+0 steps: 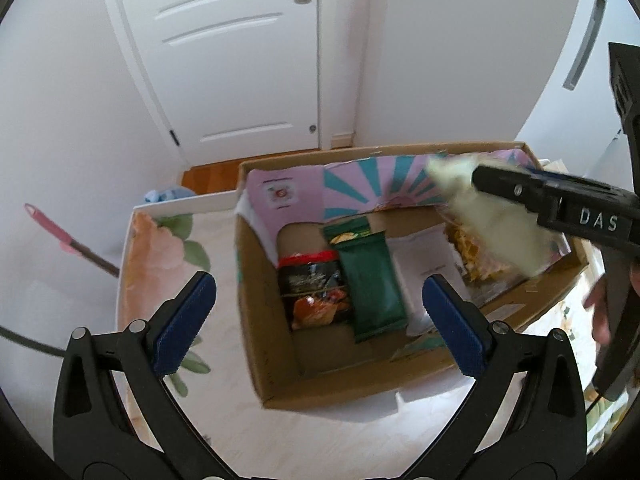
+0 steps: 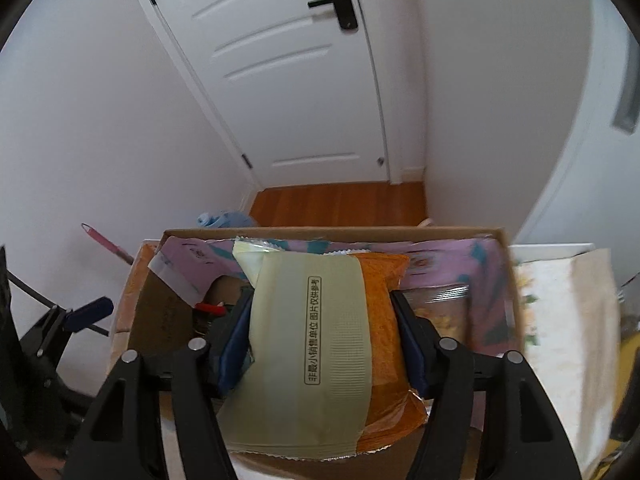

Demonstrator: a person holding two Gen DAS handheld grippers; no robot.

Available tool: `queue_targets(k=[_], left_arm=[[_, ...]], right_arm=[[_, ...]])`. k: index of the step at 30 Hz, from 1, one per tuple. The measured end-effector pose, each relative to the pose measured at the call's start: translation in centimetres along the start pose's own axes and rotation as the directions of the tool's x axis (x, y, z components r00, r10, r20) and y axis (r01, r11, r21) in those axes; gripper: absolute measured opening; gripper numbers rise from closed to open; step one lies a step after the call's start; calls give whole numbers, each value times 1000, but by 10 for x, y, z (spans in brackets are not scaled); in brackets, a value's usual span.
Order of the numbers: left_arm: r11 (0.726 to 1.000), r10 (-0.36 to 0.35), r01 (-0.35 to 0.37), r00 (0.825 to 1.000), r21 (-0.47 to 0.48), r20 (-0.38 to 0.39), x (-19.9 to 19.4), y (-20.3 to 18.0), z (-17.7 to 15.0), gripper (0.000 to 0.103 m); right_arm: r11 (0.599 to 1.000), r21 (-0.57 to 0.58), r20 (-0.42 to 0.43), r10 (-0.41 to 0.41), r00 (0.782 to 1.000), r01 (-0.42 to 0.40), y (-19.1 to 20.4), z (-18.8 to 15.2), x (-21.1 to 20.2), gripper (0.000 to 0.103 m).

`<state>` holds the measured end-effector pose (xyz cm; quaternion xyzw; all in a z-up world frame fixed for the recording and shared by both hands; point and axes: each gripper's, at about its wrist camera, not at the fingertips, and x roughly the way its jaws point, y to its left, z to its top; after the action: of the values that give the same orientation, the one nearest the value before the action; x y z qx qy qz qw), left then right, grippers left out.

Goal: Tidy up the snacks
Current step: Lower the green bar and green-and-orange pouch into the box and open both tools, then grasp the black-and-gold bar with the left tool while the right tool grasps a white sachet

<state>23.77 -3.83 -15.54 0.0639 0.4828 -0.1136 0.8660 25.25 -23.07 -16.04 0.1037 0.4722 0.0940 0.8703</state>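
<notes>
Right wrist: crinkly foil packet point(image 2: 316, 344) above cardboard box point(image 2: 332, 233).

Soft, even daylight; fisheye-bent edges, dark corners, slight motion blur.

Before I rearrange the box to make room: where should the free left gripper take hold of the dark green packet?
Grip the dark green packet across its narrow width near the middle, coming straight down from above: it lies flat and lengthwise in the cardboard box, with its long edges exposed.
</notes>
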Motion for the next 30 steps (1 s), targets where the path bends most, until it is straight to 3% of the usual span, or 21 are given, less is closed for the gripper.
queue_targets(k=[1, 3, 17, 25, 30], left_arm=[[1000, 1, -1, 1000, -1, 0, -1, 1, -2, 103], [1000, 9, -9, 1000, -5, 4, -5, 5, -5, 103], [999, 1, 2, 996, -41, 86, -55, -4, -21, 103], [995, 44, -35, 994, -89, 98, -83, -48, -48, 103], [992, 6, 2, 998, -124, 68, -85, -94, -82, 103]], right_arm=[[1000, 0, 30, -10, 999, 10, 1, -1, 0, 78], [1000, 0, 73, -29, 997, 29, 1, -3, -5, 83], [999, -9, 139, -46, 989, 47, -13, -18, -76, 83], [993, -121, 143, -1, 990, 18, -35, -43, -118, 83], [982, -190, 138, 40, 990, -13, -56, -62, -140, 83]])
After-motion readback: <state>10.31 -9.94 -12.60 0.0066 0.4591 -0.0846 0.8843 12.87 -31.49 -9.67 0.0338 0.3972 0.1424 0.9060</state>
